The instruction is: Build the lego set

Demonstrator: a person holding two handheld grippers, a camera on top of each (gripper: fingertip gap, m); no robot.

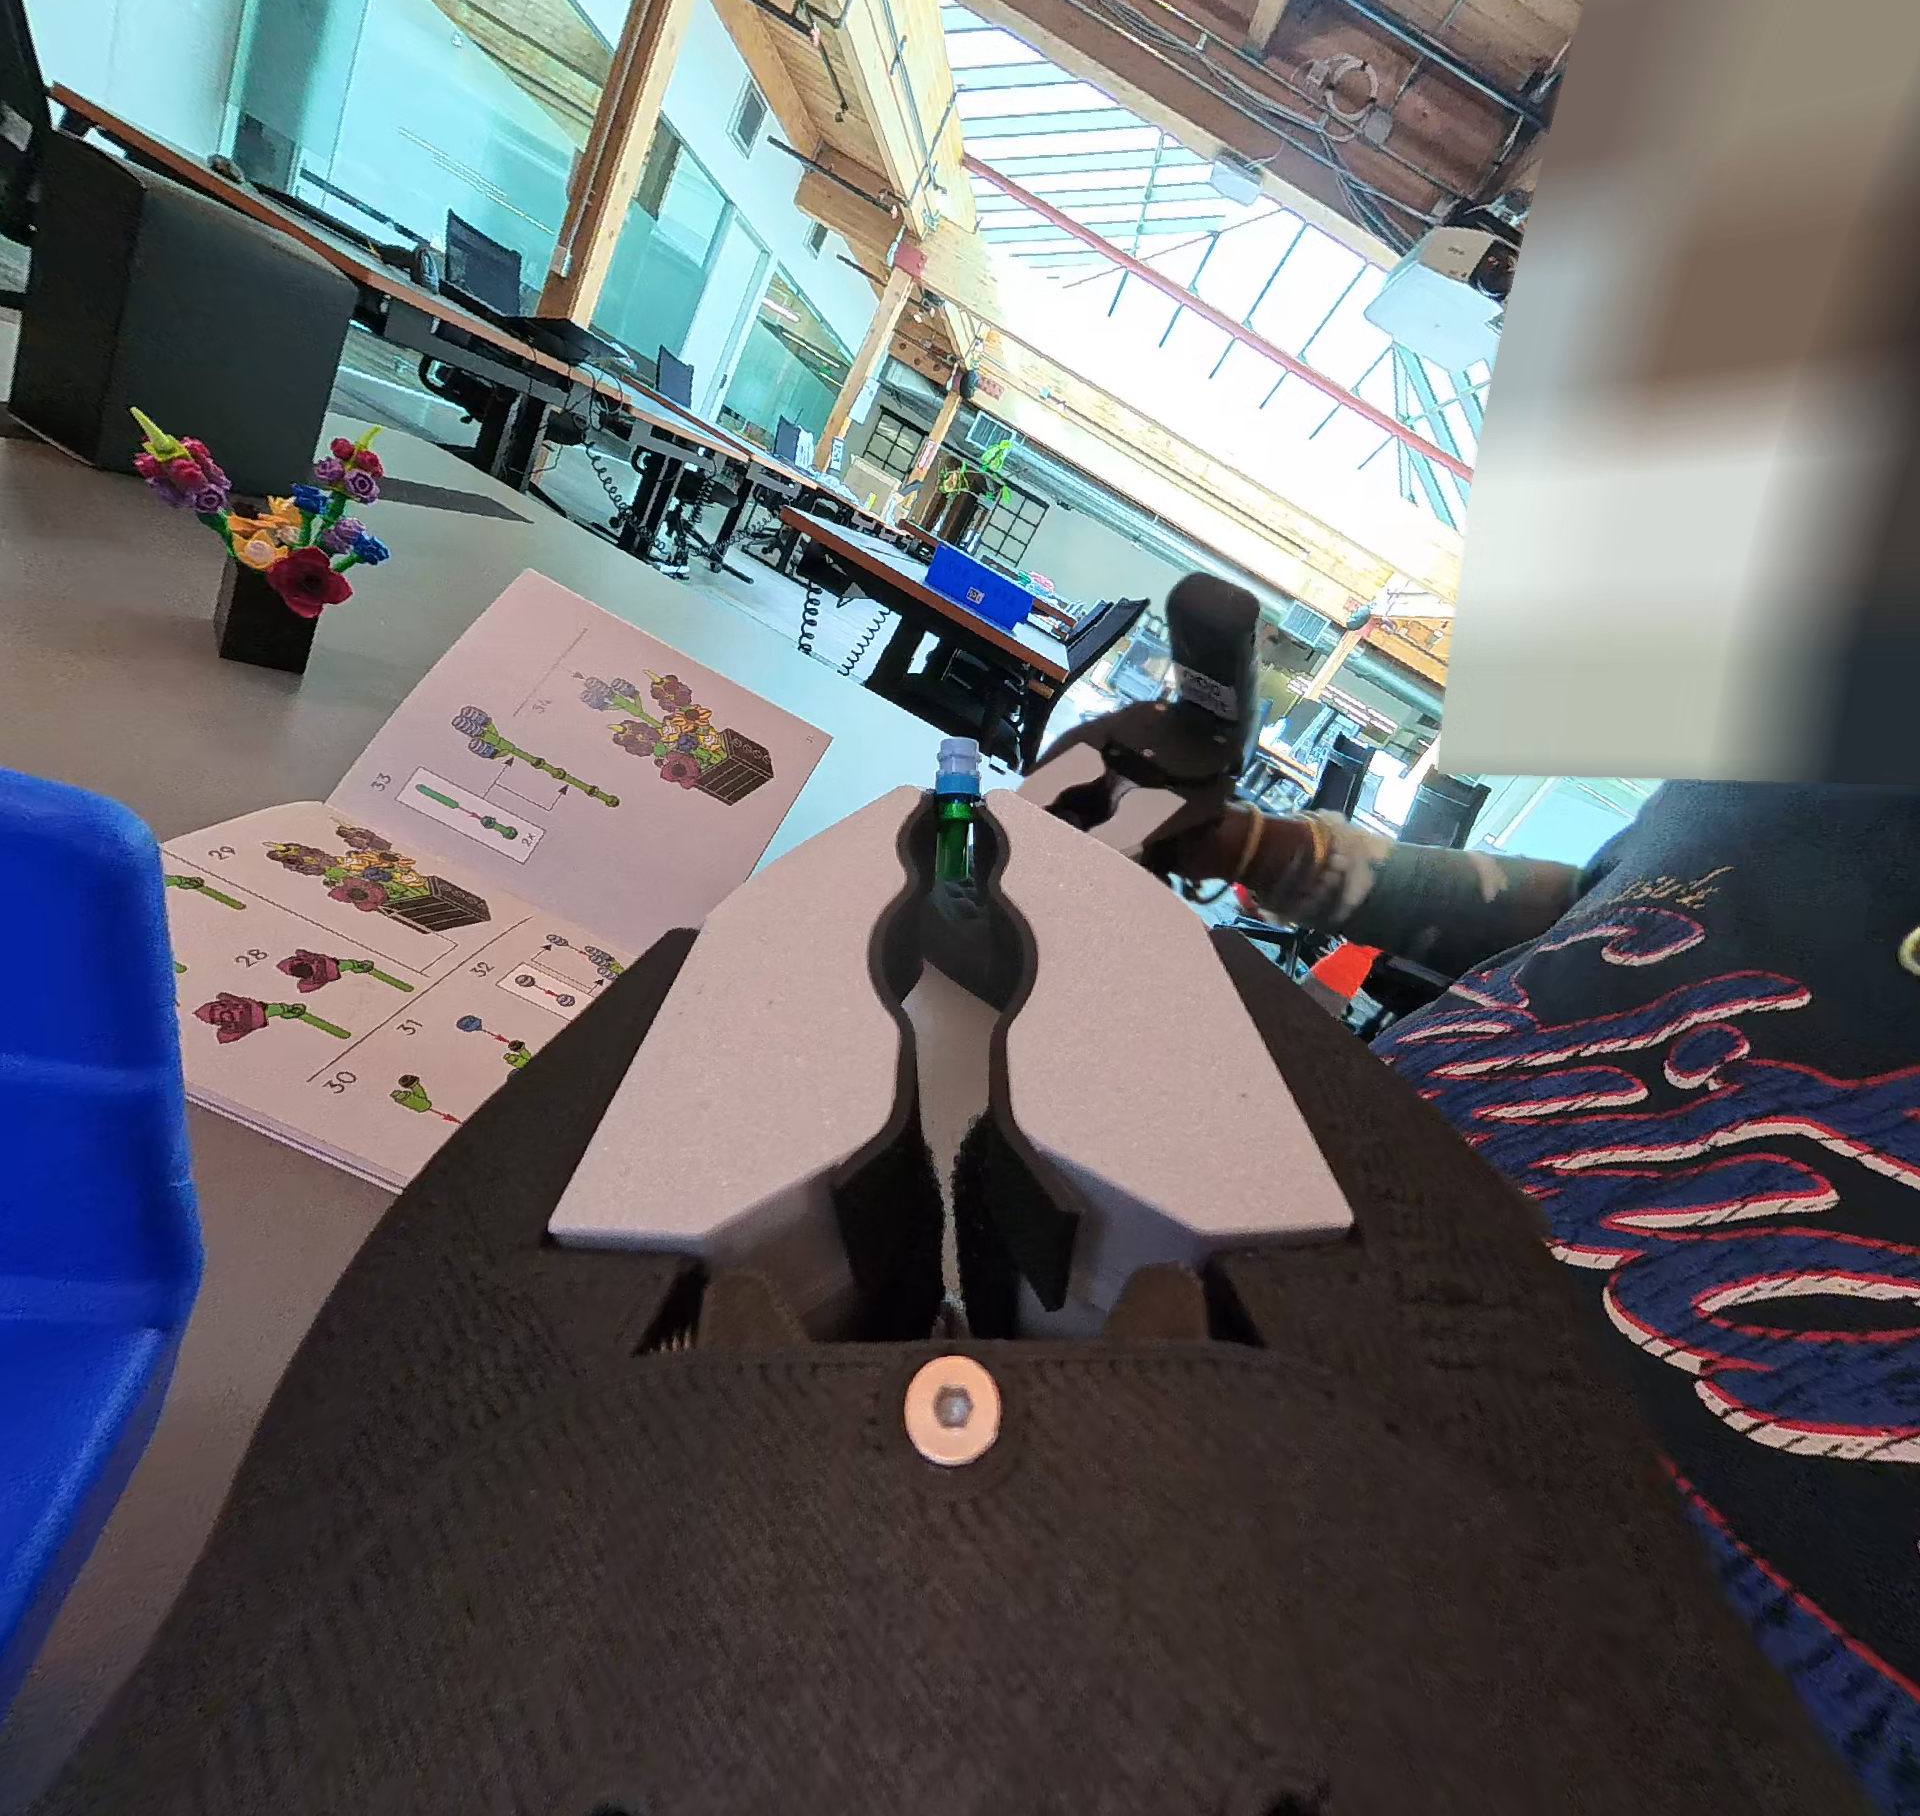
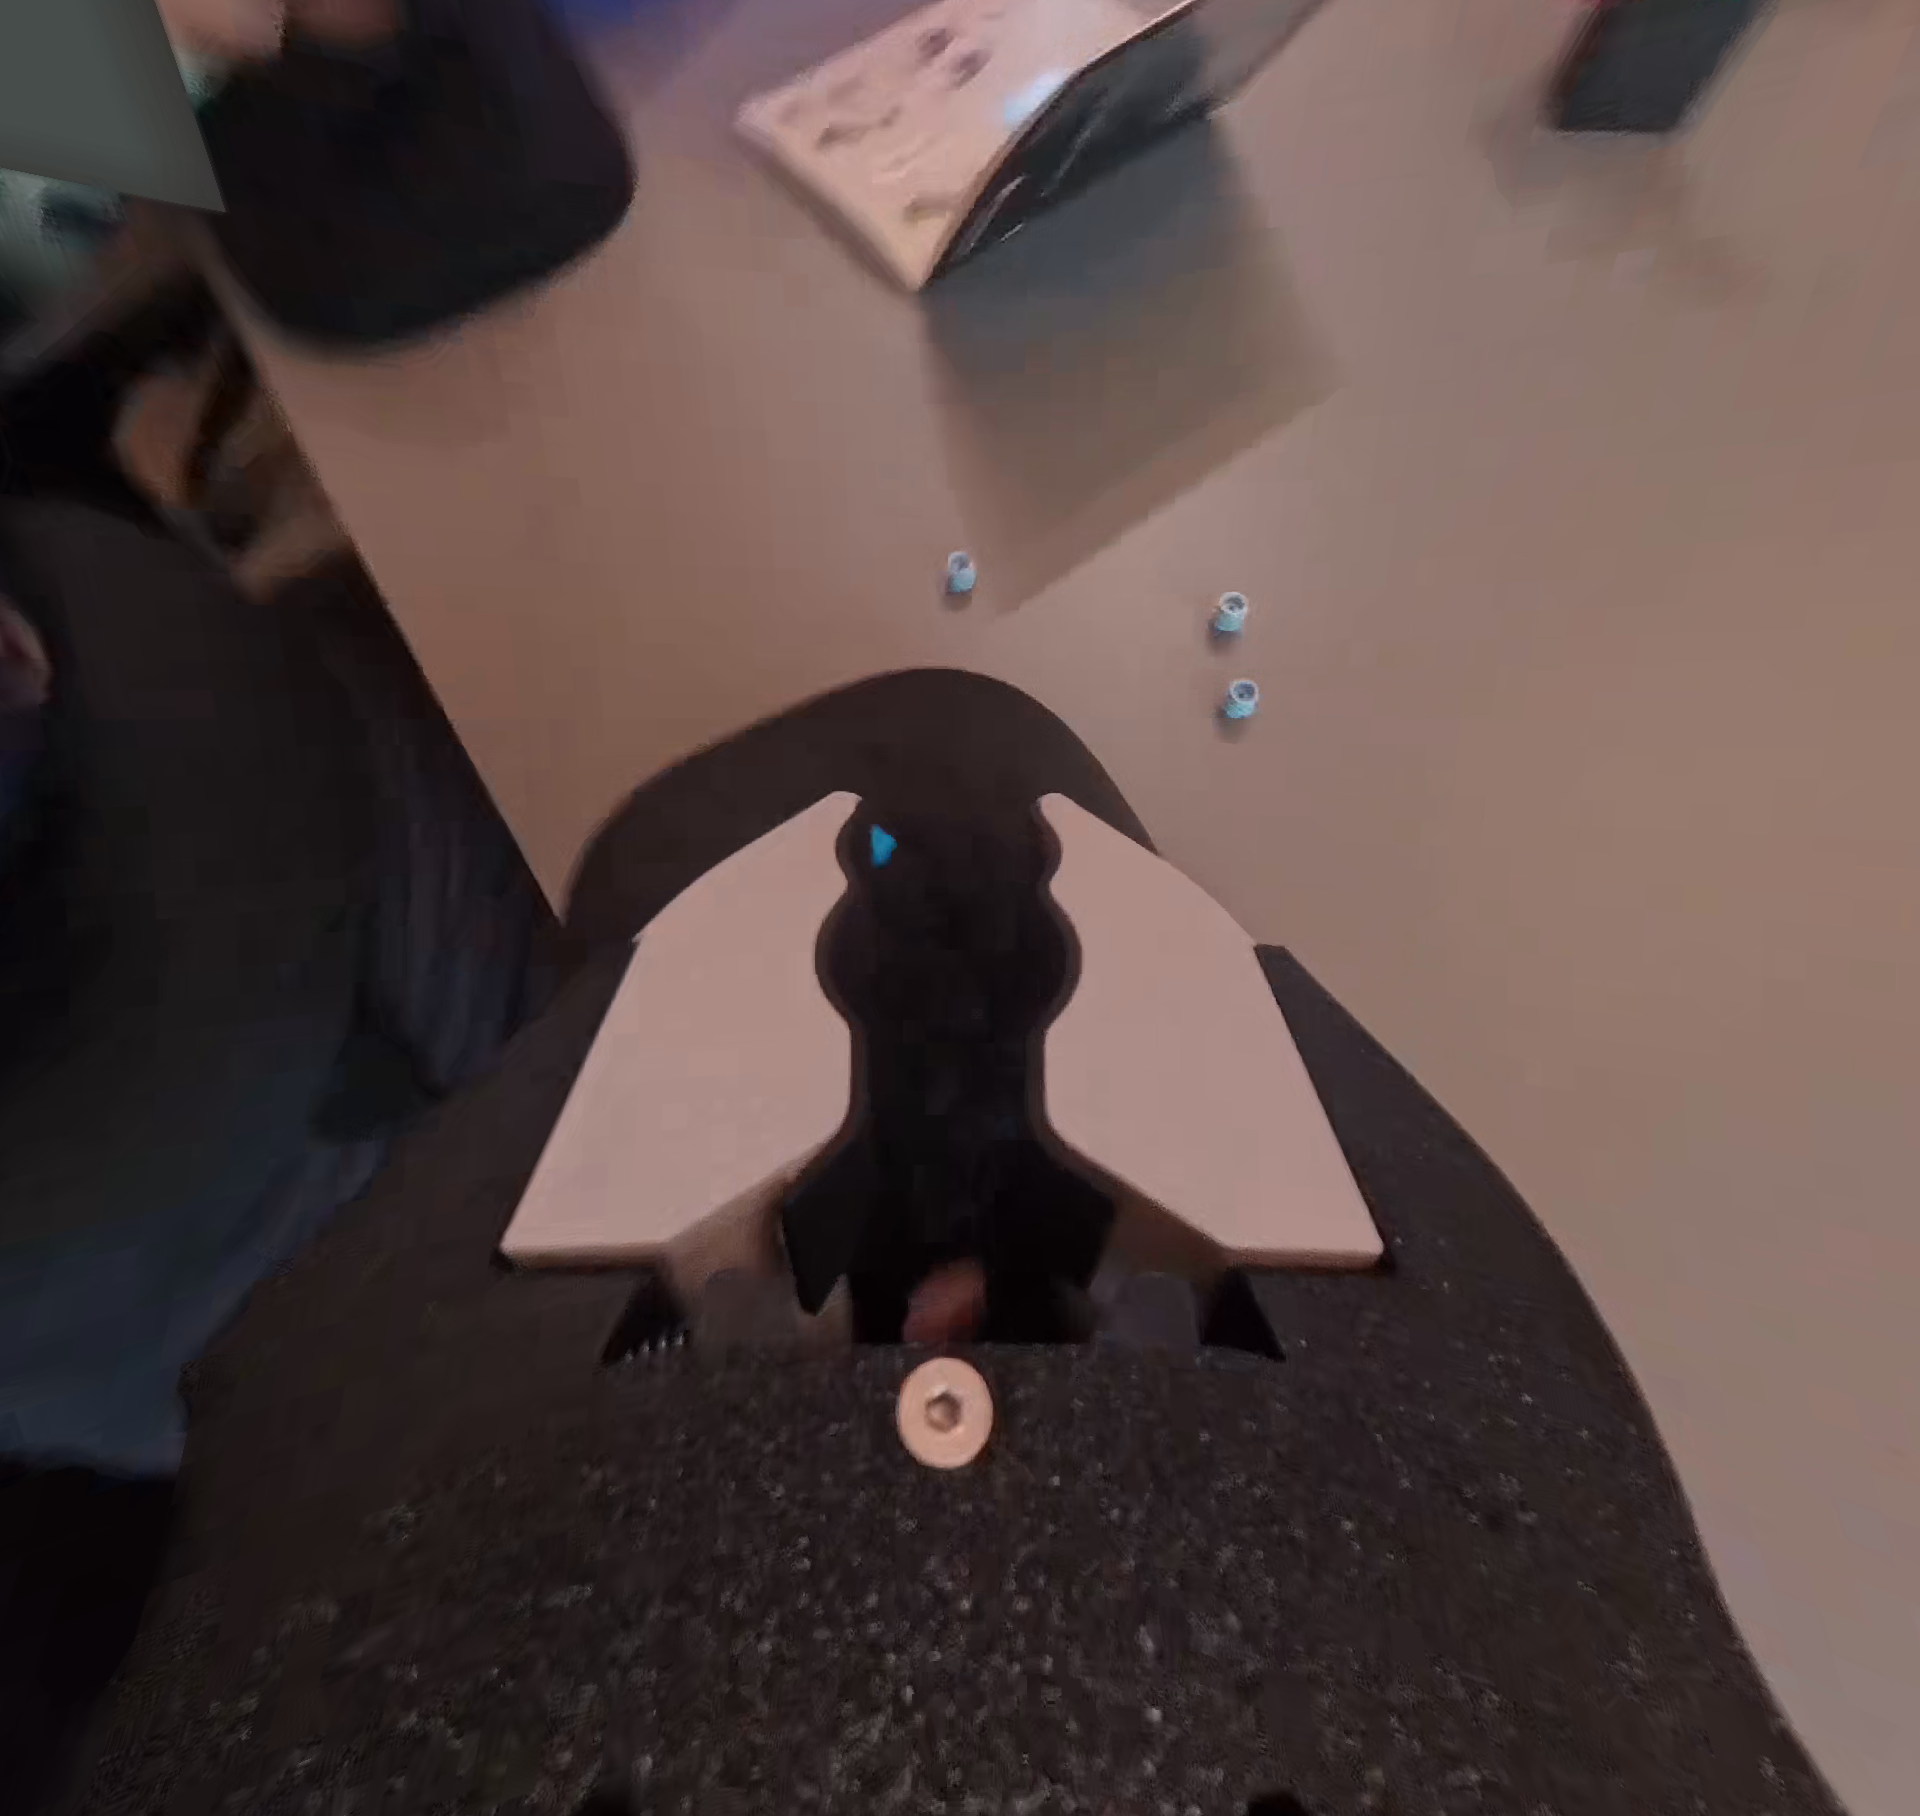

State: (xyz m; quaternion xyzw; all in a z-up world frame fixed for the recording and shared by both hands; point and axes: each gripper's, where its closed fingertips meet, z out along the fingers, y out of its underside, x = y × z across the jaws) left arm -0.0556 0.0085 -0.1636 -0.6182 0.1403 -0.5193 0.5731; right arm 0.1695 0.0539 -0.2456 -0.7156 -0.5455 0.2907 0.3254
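Where desks line timbered hall, grey table (image 1: 125, 727)

Black printed gripper (image 1: 954, 810), grey fingers (image 1: 790, 1018), silver screw (image 1: 952, 1409).

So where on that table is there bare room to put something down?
Bare table lies right of the three small pale-blue pieces, and between the booklet and the flower model. It is crowded around the booklet and blue bin.

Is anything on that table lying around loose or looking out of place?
Three small pale blue pieces sit scattered on the bare table, apart from the blue bin. They look like loose parts awaiting use. The booklet lies open, and the flower model stands upright.
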